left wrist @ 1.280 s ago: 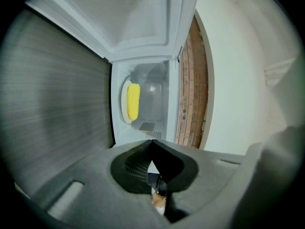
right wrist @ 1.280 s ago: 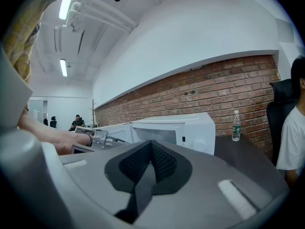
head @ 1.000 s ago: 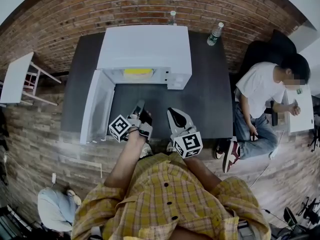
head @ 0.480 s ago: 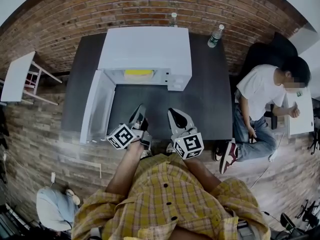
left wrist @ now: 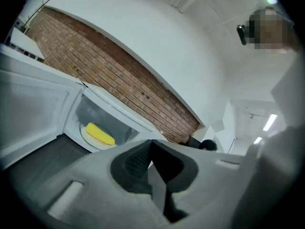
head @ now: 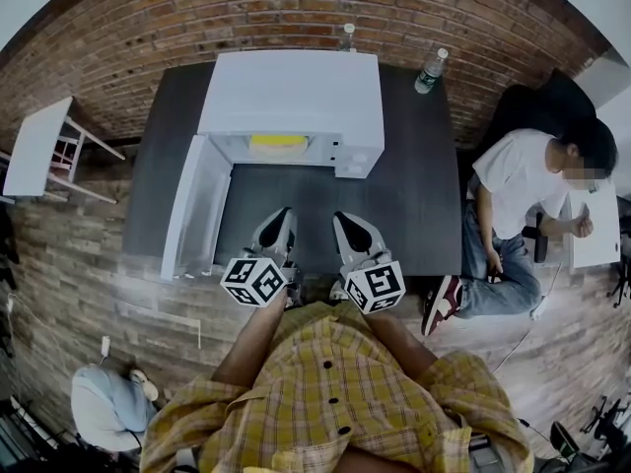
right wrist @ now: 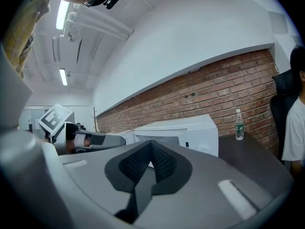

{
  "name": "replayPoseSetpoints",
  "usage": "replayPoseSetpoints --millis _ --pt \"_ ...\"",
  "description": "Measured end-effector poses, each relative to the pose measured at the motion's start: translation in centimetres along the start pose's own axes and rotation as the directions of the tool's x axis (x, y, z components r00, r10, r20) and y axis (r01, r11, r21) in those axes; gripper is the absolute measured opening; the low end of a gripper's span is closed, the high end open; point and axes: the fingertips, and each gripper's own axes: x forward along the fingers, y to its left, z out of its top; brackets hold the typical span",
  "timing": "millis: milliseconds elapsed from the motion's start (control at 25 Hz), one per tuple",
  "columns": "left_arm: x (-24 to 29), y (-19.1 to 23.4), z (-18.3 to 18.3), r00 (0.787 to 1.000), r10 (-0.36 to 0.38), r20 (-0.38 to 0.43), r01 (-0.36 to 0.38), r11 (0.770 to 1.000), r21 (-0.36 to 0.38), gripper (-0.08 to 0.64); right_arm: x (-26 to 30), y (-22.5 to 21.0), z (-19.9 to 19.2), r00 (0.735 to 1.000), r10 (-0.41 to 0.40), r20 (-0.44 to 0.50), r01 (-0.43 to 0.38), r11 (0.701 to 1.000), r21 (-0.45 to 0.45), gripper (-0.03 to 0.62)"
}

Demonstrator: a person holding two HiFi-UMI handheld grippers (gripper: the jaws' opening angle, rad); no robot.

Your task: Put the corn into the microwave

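The yellow corn (head: 277, 143) lies on a white plate inside the white microwave (head: 291, 92), whose door (head: 194, 205) hangs open to the left. In the left gripper view the corn (left wrist: 100, 134) shows in the cavity, ahead and to the left of my jaws. My left gripper (head: 280, 219) is shut and empty, held above the dark table (head: 414, 195) in front of the microwave. Beside it my right gripper (head: 344, 222) is also shut with nothing in it. The right gripper view shows the microwave (right wrist: 183, 128) from its side.
Two water bottles (head: 427, 69) (head: 347, 35) stand at the table's back edge. A person (head: 523, 180) sits to the right of the table. A white stool (head: 35, 151) stands at the left. The open door takes up the table's left front.
My left gripper has rolled about its own axis, risen a little and drawn back toward me, so its marker cube now sits lower and more centred. The right gripper has stayed still.
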Motion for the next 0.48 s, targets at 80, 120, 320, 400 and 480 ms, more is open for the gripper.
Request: replayPoseSetpoints --millis 80,120,320,400,480 --pt "0.0 -0.3 0.16 1.0 0.004 -0.002 -0.004 0.999 0.038 -0.003 0.09 0.22 0.18 1.0 0.005 0.001 -0.005 1.0 -0.003 0.005" --pt "-0.02 -0.35 0.17 1.0 0.009 -0.002 -0.009 0.999 0.046 -0.003 0.11 0.33 0.22 1.0 0.007 0.001 -0.007 1.0 -0.003 0.005" --pt "-0.57 -0.26 0.4 0.999 0.053 0.002 -0.053 0.991 0.12 -0.003 0.16 0.6 0.15 1.0 0.01 -0.004 -0.01 1.0 -0.003 0.005" --pt "-0.79 -0.39 0.59 0.998 0.066 0.007 -0.066 0.984 0.166 -0.003 0.09 0.67 0.15 1.0 0.009 -0.005 -0.009 1.0 -0.003 0.005" --pt "-0.96 -0.38 0.65 0.997 0.079 0.007 -0.079 0.974 0.212 -0.003 0.09 0.81 0.09 1.0 0.009 -0.007 -0.009 1.0 -0.004 0.005"
